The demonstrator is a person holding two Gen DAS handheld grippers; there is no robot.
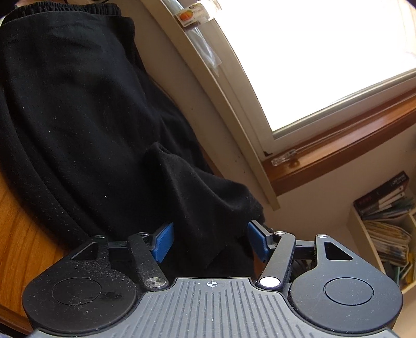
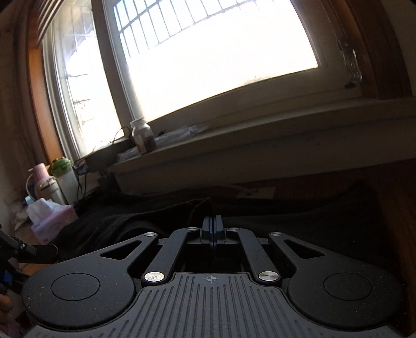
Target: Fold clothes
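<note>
1. Standing wide apart: blue pads (image 1: 163, 241) of the left gripper (image 1: 210, 243), with a bunched fold of the black garment (image 1: 78, 117) lying between them but not pinched, neither pad pressing into the cloth.
2. Sitting pressed together: fingers of the right gripper (image 2: 212, 228), tips low against the dark cloth (image 2: 156, 215); cannot tell whether a thin edge is caught between them, the tips being dim and backlit.
3. Spreading away from the left gripper: the garment, draping over the wooden table (image 1: 18, 234) up to an elastic waistband (image 1: 85, 7) at the far end, so probably sweatpants, lying long and rumpled rather than squared.
4. Judging the step: gathering or repositioning a fold near the hem end; fitting equally a fold being set up and one just laid down and let go.
5. Calling for, whichever it is: keeping the layers aligned and avoiding dragging cloth off the table edge.
6. Sitting beyond: tissue box (image 2: 56, 215), bottles (image 2: 62, 179), jar (image 2: 143, 135) on the sill, bright window (image 2: 221, 57), bookshelf (image 1: 387, 223).
</note>
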